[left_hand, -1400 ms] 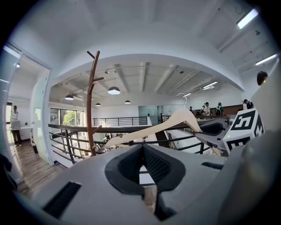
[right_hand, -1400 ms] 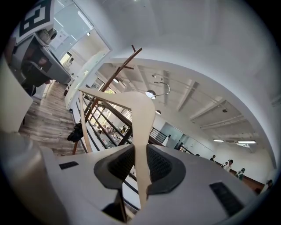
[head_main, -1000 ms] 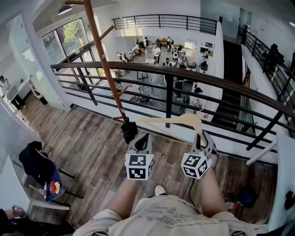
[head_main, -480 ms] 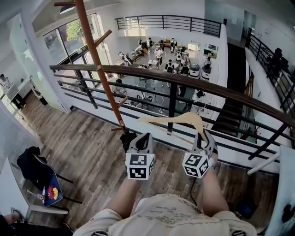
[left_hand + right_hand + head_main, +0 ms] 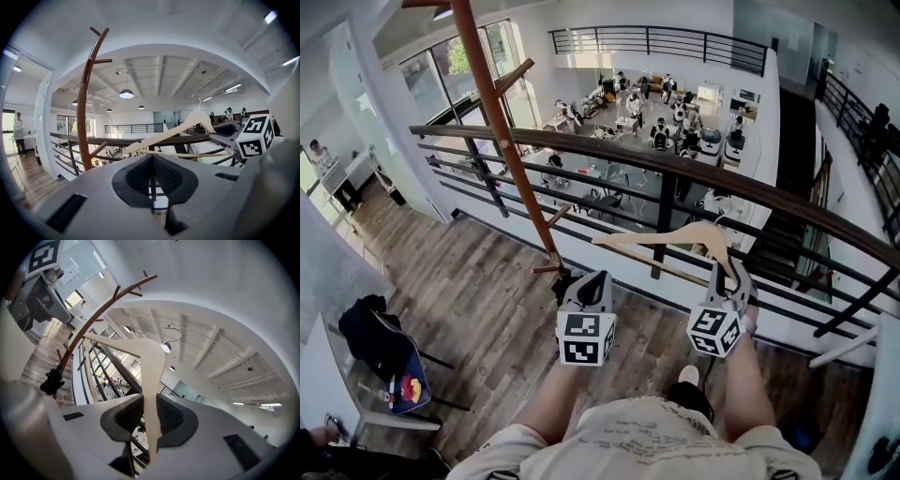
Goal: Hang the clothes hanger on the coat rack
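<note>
Hanger: pale wood hanger, held up in the air in front of the railing, hook upward, well right of the rack.
Right gripper: jaws clamped on one arm of the hanger near its end.
Left gripper: jaws together, nothing between them, held beside the right one.
Rack: brown pole with short pegs up high, standing left of both grippers. In the head view its dark foot sits just past the left gripper's tip.
In the way: only open air between the hanger and the pole. The railing's dark bars run across just beyond both.
Beyond the railing: a drop to a lower floor with people and desks.
Chair: lower left, draped in dark cloth, well apart from the rack.
Head view only: chair, plank floor, the person's arms. The marker cubes hide the jaws.
Left gripper view only: the hanger's full span side-on, with the right gripper's cube at its end.
Right gripper view only: pads on the wood, metal hook above, pegs of the rack off to the left.
Open room: bare plank floor left of and around the pole.
</note>
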`<state>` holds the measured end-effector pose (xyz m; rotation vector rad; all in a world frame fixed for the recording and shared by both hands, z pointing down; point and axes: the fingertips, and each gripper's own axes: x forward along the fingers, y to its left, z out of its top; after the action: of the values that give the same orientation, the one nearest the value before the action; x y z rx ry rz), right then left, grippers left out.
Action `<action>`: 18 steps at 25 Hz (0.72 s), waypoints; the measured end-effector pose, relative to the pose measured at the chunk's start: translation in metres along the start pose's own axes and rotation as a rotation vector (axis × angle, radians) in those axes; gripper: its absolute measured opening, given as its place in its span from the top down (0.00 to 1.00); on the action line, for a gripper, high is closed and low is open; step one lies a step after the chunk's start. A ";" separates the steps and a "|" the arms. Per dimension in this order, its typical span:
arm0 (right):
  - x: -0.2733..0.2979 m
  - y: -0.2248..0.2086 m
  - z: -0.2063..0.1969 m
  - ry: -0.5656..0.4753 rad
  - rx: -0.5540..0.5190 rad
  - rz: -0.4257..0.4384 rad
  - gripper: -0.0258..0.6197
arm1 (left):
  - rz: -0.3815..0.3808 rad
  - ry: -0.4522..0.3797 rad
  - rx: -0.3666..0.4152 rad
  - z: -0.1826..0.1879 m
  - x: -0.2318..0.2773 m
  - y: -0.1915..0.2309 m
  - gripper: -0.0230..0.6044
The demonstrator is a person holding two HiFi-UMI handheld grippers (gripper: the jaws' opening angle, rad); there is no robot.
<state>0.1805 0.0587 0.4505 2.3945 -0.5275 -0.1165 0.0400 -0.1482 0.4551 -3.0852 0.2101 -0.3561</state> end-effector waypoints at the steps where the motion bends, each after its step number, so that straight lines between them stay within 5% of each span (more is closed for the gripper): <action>1: 0.007 -0.001 0.002 -0.006 -0.008 0.003 0.83 | 0.009 0.002 -0.002 0.001 0.003 0.004 0.96; 18: 0.171 0.017 0.016 -0.158 -0.079 0.195 0.83 | 0.202 0.028 -0.055 0.015 0.105 0.042 0.96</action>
<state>0.3276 -0.0316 0.4587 2.2554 -0.8117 -0.2365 0.1392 -0.2042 0.4617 -3.0756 0.5362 -0.3908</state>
